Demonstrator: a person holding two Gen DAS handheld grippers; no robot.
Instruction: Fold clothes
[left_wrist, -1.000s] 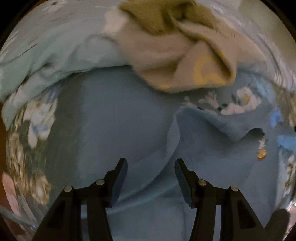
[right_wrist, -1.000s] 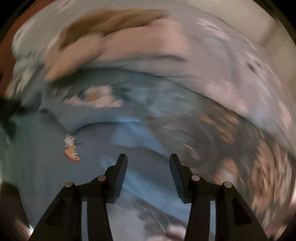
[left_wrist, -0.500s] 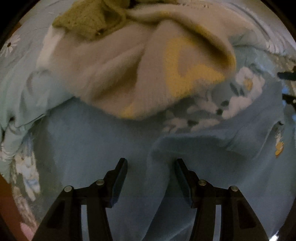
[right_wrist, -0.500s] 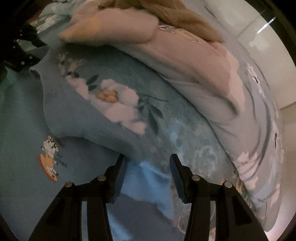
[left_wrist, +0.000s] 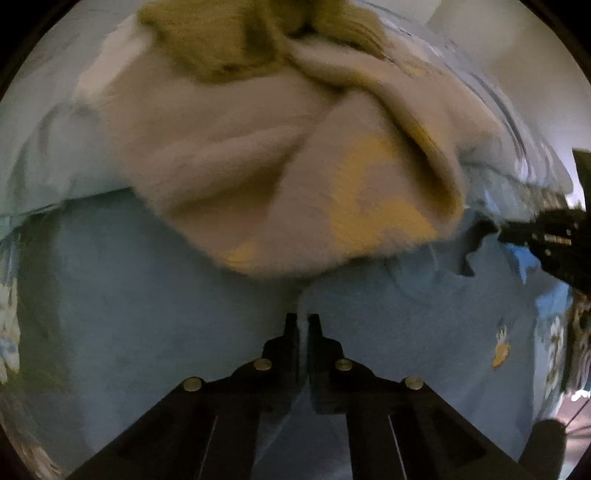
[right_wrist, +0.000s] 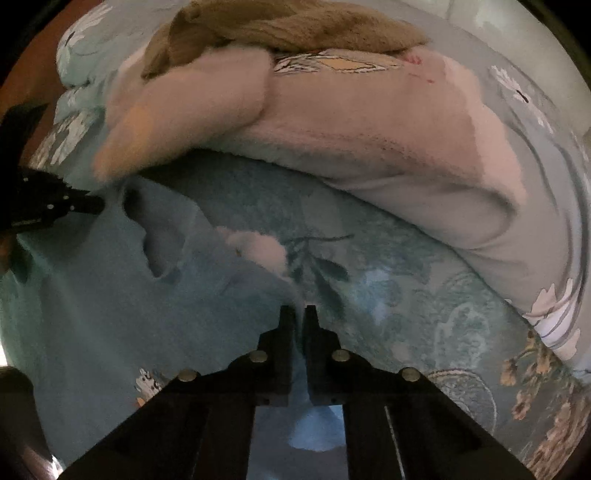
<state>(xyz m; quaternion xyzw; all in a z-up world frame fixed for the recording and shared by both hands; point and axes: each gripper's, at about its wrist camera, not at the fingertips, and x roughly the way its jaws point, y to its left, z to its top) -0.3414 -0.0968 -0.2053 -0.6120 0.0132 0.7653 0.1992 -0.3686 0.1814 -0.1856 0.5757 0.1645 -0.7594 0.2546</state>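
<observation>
A light blue shirt (left_wrist: 406, 332) with a small cartoon duck print (left_wrist: 500, 345) lies spread on a floral bedsheet. My left gripper (left_wrist: 303, 319) is shut on a raised fold of this shirt near its top edge. In the right wrist view the same blue shirt (right_wrist: 92, 295) fills the lower left, its neck opening (right_wrist: 155, 236) puckered. My right gripper (right_wrist: 300, 312) is shut on the shirt's edge where it meets the sheet. Each gripper shows at the other view's edge: the right gripper (left_wrist: 554, 240) and the left gripper (right_wrist: 48, 206).
A cream fleece garment (left_wrist: 277, 177) with yellow patches is heaped just beyond the shirt, an olive-brown knit (left_wrist: 229, 40) on top of it. The same cream fleece (right_wrist: 388, 129) and brown knit (right_wrist: 295, 26) fill the right view's upper half. The floral bedsheet (right_wrist: 424, 306) extends right.
Both grippers went from open to shut, each pinching the blue shirt's top edge. Both moved forward towards the heap of fleece, which now looms larger.
</observation>
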